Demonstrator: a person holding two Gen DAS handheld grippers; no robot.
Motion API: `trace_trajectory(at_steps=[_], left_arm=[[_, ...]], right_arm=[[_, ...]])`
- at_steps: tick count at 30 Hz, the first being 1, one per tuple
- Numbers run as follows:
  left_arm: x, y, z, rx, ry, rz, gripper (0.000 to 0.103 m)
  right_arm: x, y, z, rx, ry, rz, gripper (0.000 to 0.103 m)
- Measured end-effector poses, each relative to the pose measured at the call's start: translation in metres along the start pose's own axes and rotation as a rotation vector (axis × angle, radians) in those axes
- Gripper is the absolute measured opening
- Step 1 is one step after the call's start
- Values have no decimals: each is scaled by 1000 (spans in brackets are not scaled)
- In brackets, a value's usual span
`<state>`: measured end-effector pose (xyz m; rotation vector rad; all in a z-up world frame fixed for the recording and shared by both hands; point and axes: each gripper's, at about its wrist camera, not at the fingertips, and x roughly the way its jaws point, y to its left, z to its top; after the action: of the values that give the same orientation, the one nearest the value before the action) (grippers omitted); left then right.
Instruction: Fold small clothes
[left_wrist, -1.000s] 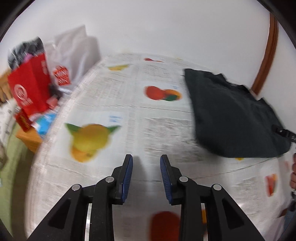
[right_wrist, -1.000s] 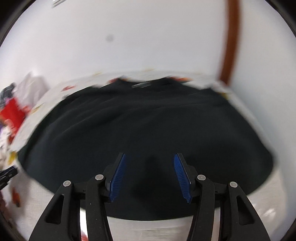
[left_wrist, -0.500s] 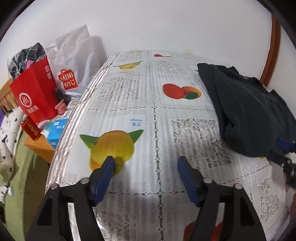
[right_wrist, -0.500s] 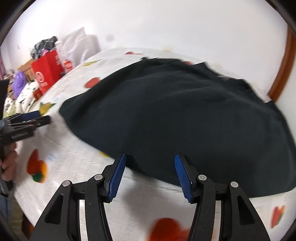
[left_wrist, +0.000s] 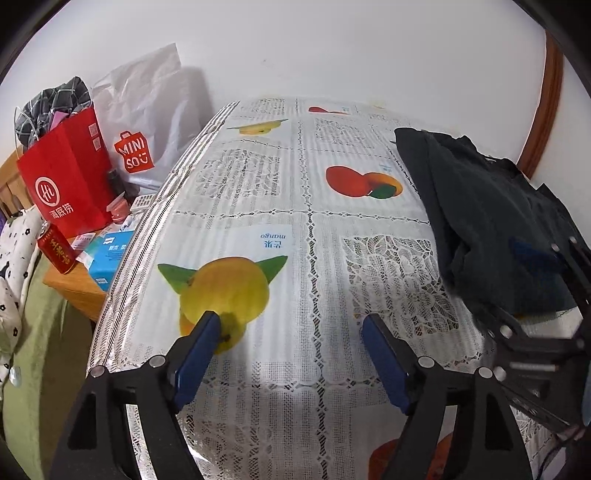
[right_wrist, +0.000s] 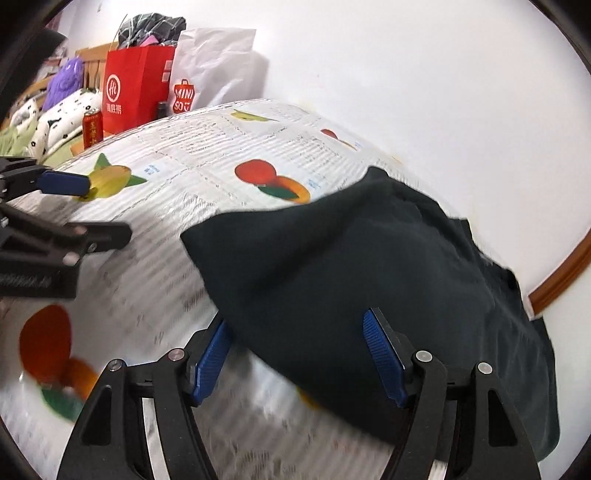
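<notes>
Clothing, a dark garment (right_wrist: 369, 280), lies bunched on the tablecloth (left_wrist: 295, 206), its near edge now between the right gripper (right_wrist: 301, 356)'s opening jaws, ungripped. A second ago those jaws hovered narrower over mid-cloth. Left gripper (left_wrist: 288, 354), widening from nearly closed, holds nothing, garment well to its right. Red bag (left_wrist: 62, 184) stands clear; nothing obstructs.

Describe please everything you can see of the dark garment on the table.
The dark garment is black or very dark green, of soft matte cloth, and lies loosely folded in a rumpled heap on the lace tablecloth, near the wall. Its near edge sits between the jaws of the right gripper, which are opening; the pads do not visibly press on it. No sleeves or print can be made out.
</notes>
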<state>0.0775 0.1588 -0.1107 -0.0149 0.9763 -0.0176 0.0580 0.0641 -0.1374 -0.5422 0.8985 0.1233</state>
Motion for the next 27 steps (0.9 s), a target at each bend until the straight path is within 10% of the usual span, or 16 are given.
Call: trace_trajectory(at_steps=[4,8,16,27], left_arm=[[0,0,0,2,1,2,77],[0,0,0,4,2,5,78],[1,-1,1,7,5,20,81],[1,-1,1,5,7,23,83]], right_arm=[[10,2,15,13,-4,-16,69],[23,1,23,21,11,-38,21],[-23,-91,32,358,-129,203,15],[-77,-285,-81,818,-296,126,15]])
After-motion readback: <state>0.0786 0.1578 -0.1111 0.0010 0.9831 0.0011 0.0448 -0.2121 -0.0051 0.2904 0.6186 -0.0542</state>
